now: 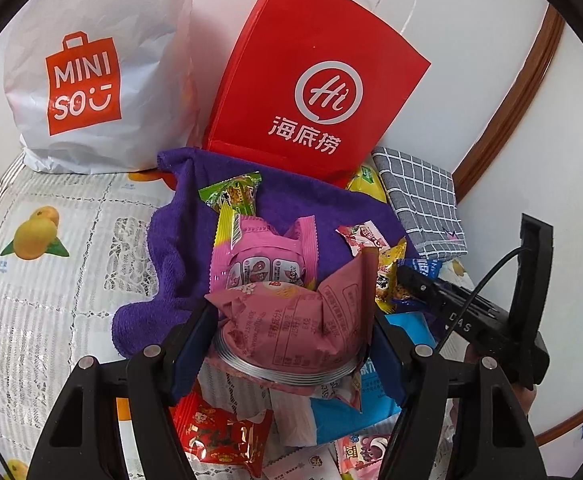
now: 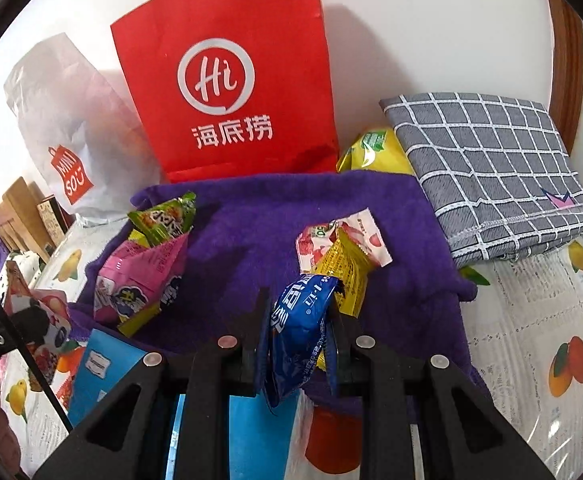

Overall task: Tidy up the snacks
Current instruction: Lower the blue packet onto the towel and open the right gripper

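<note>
White plastic, crumpled: a MINISO bag (image 1: 87, 80) stands at the far left against the wall, on a fruit-print tablecloth (image 1: 51, 280). Just right of it a red paper bag (image 1: 315, 84) with a white "Hi" logo leans on the wall, its base touching the far edge of a purple towel (image 2: 251, 232) spread over the table.

On the towel, left part: a green-and-yellow snack packet (image 1: 233, 200) lies against a bright pink snack packet (image 1: 263, 256), the two touching. Nearer, the left gripper (image 1: 291, 344) is clamped on a dusty-pink snack pouch (image 1: 291, 312); both blue pads press its sides and the pouch bulges between them above loose packets, among them a red foil packet (image 1: 219, 436) and a light blue pack (image 1: 351, 404).

Centre of the towel: a small white-and-red candy wrapper (image 2: 355, 240) lies touching a yellow packet (image 2: 347, 272). Just near of these, the right gripper (image 2: 299, 340) is clenched on a dark blue snack packet (image 2: 299, 332), pinched flat and held upright, its top edge beside the yellow packet.

Far right: a yellow bag with a green label (image 2: 375, 152) sits between the red bag and a folded grey checked cloth (image 2: 487, 172), which overlaps the towel's right edge. Whether the yellow bag touches the cloth, I cannot tell.
</note>
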The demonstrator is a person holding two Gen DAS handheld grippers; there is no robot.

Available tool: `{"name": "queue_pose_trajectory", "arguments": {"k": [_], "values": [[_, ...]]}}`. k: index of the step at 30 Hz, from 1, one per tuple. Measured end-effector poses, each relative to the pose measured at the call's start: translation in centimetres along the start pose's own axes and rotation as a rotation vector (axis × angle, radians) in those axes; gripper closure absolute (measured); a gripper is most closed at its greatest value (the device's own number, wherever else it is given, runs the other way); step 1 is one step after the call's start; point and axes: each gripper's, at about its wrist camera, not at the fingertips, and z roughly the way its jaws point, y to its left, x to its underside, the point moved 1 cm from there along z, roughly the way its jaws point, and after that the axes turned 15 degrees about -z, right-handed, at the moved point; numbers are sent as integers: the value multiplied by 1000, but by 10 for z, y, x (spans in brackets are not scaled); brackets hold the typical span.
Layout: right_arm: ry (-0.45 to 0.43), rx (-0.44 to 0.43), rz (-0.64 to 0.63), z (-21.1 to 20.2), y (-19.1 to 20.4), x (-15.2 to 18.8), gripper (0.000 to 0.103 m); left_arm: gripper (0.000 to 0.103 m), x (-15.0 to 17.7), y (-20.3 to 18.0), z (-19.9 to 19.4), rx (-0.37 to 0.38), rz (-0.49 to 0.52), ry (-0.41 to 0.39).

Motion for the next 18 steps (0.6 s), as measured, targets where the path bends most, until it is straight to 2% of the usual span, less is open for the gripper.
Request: {"name": "queue_pose_trajectory", "arguments": {"k": [7,15,16,18], "values": [[12,-70,-6,8,9,-9,80,33,1,-2,-3,-8,25,-11],[98,-101,3,35,11,-10,79,33,0,-3,-7,-9,31,-17],[97,-105,9,34,11,-10,78,33,0,-3,-7,-9,30,-16],[86,-95,12,32,9,-11,67,33,0,-3,-7,-11,29,-18]]}}
